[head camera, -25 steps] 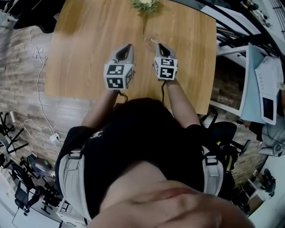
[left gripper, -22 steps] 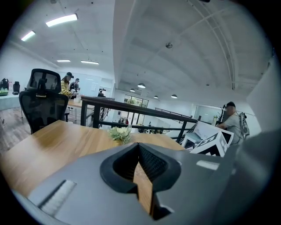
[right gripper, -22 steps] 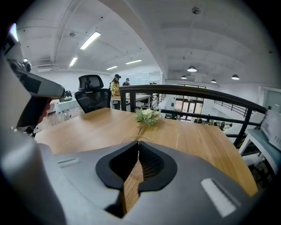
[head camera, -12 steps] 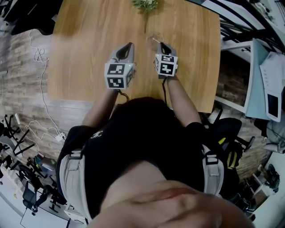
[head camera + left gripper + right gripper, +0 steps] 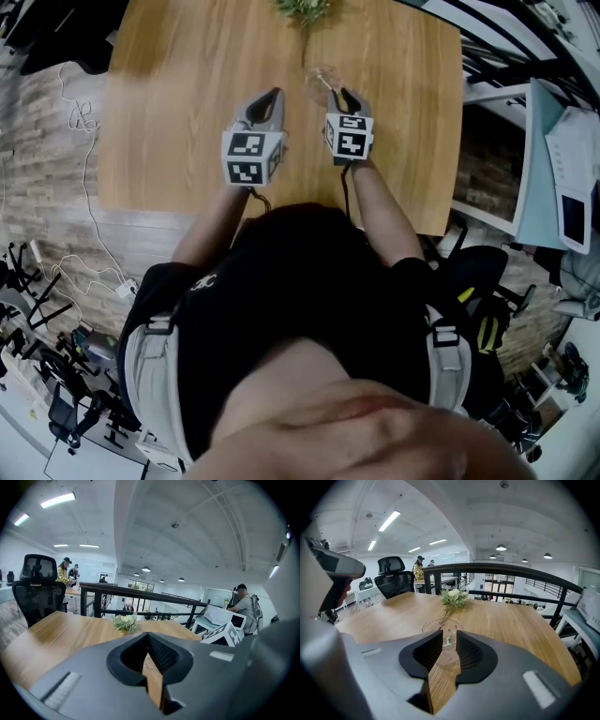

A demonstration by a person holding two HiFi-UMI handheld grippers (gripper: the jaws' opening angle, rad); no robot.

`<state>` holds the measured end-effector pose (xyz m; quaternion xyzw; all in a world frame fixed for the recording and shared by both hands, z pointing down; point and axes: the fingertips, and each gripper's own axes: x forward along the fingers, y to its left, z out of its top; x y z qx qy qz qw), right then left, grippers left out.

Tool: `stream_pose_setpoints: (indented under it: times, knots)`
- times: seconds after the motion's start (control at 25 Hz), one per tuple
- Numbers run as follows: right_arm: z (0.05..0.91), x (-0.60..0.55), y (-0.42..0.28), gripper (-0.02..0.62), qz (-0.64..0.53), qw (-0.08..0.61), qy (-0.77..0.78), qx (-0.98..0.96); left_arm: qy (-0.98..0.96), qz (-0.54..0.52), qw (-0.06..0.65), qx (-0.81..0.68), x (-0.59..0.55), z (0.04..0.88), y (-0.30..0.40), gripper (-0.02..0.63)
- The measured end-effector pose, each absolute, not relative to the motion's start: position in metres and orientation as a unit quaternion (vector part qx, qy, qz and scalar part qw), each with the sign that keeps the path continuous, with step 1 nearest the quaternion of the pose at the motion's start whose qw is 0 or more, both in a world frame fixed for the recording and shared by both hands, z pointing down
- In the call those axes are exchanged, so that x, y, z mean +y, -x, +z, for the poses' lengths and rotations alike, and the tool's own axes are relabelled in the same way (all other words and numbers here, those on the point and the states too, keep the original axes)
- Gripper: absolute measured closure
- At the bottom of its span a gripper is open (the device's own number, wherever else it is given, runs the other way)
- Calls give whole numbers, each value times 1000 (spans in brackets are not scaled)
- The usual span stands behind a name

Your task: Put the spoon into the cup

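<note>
A clear glass cup (image 5: 322, 80) stands on the wooden table (image 5: 178, 112), just ahead of my right gripper (image 5: 343, 95). In the right gripper view the cup (image 5: 440, 626) sits right beyond the jaw tips. My right gripper (image 5: 448, 638) is shut on a small pale spoon (image 5: 448, 642), which points toward the cup's rim. Only the spoon's gripped part shows, and its far end is hard to make out. My left gripper (image 5: 273, 95) hovers to the left of the cup, apart from it. Seen in its own view, the left gripper (image 5: 149, 637) is shut with nothing in it.
A small bunch of white flowers (image 5: 302, 9) lies at the table's far edge, beyond the cup. A black office chair (image 5: 37, 592) stands past the far left corner. A railing and desks with equipment (image 5: 562, 187) lie off the table's right side.
Hardly anything has moved. The head view has shifted a little, and the cup's rim shows more plainly ahead of the right gripper. Both grippers hold their places.
</note>
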<state>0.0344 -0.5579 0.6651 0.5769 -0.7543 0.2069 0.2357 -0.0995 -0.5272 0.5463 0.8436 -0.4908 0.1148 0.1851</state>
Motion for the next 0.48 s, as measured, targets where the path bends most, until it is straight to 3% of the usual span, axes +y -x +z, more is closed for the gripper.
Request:
stream_pose_setpoints:
  times: [0.12,0.2,0.48]
  knots:
    - [647,-557,-36,524,190,210,-588,-758,-847,114,178,-489,-525,541,96,594]
    - [632,-554,-38,594,176,190,-596,-760,-849,113,175,-486,-523,538,93,594]
    - [592,-537,-46,596,147,144,-606,-769,-856,113,164,-476,-512,532,76,594]
